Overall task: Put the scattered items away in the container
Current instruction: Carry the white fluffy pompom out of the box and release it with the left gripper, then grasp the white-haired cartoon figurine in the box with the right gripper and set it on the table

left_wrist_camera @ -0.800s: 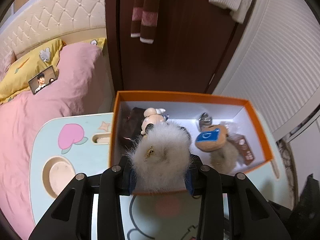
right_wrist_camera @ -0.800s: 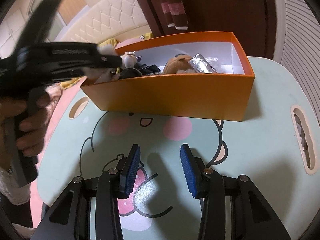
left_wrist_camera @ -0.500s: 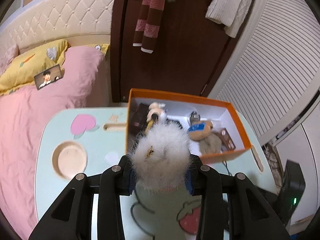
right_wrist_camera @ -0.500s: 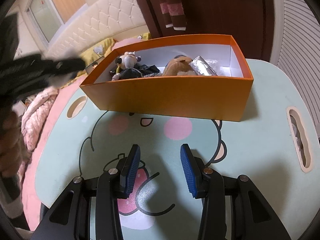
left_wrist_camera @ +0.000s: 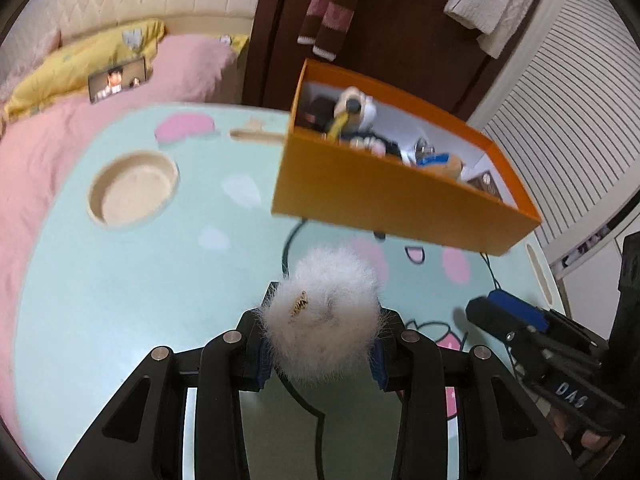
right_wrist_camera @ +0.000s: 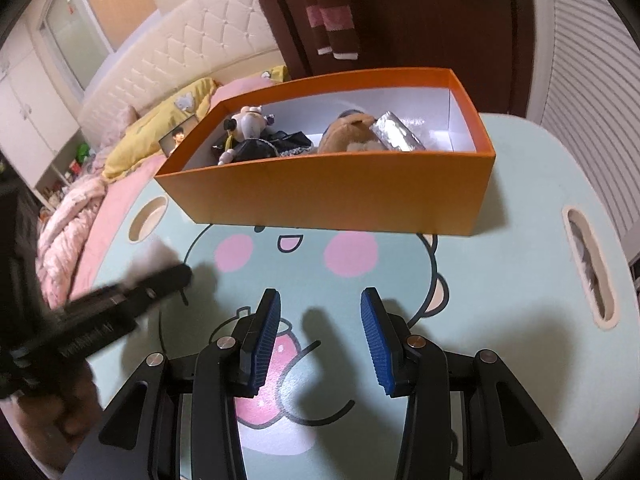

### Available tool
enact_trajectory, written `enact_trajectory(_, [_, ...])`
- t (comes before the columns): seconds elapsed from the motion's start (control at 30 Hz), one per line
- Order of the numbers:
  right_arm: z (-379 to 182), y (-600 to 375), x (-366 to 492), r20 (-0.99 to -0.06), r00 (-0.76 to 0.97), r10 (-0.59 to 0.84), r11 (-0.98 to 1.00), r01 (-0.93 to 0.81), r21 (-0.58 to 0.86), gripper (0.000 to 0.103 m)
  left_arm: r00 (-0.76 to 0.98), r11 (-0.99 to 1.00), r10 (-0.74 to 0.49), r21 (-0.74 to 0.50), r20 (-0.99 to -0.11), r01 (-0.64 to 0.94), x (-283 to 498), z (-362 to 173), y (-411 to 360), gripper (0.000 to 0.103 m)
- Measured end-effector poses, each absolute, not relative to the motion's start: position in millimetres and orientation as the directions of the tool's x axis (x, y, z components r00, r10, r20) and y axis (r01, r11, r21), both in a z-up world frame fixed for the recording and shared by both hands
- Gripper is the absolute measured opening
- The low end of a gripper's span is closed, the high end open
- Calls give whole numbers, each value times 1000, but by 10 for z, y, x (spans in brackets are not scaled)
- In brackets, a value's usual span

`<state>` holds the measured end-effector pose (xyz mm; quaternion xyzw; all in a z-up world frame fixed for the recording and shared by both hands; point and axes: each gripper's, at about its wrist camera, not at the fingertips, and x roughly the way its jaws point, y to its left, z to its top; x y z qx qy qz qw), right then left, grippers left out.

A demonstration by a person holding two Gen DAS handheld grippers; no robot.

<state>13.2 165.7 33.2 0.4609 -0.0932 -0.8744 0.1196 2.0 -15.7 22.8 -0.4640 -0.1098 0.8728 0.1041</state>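
Through my left wrist camera, my left claw [left_wrist_camera: 320, 344] is clamped on a white fluffy pompom [left_wrist_camera: 322, 320]; the blue pads press into its fur on both sides, and a small gold clasp [left_wrist_camera: 300, 304] shows on top of it. I hold the pompom above the pale green counter [left_wrist_camera: 120, 300], short of the orange box [left_wrist_camera: 384, 204], which stands further back and to the right. Inside the box I can see a small doll [left_wrist_camera: 354, 106], a brown plush toy [left_wrist_camera: 446, 162] and a dark packet [left_wrist_camera: 486, 184] at the far right end. A round recess [left_wrist_camera: 134, 188] is sunk into the counter on the left. Beyond the counter lies a bed with a pink cover [left_wrist_camera: 60, 120] and a yellow pillow [left_wrist_camera: 72, 68]. My right claw [left_wrist_camera: 506, 314] shows at the right edge, low over the counter.

Through my right wrist camera, my right claw [right_wrist_camera: 320, 340] is partly open with nothing between its blue pads, poised over the cartoon face printed on the counter [right_wrist_camera: 500, 320]. The orange box [right_wrist_camera: 332, 196] sits straight ahead, holding the doll [right_wrist_camera: 250, 128], the brown plush toy [right_wrist_camera: 348, 136] and a silvery packet [right_wrist_camera: 396, 138]. At the left my left claw [right_wrist_camera: 160, 280] is a dark blur, the pompom a pale smear at its tip, outside the box.
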Motion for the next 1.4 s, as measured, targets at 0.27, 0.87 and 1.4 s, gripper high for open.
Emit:
enact_trajectory(0.27, [443,1664,131,-763,-565,-315,-947,134,292,45,-594,-927,337,-366,-730,-76,194,261,-270,63])
enact_trajectory(0.87, [992,874,-1232,-747,-605,-275,-960,219,175,47,-630,-935,308,-348,-713,-63,419,257,-410,63])
enact_trajectory(1.4, [636,605,-1669,-819,-484,-308,-941,282,188,34,-627,-924,314,-380,-713,-31,365,216,-529,63])
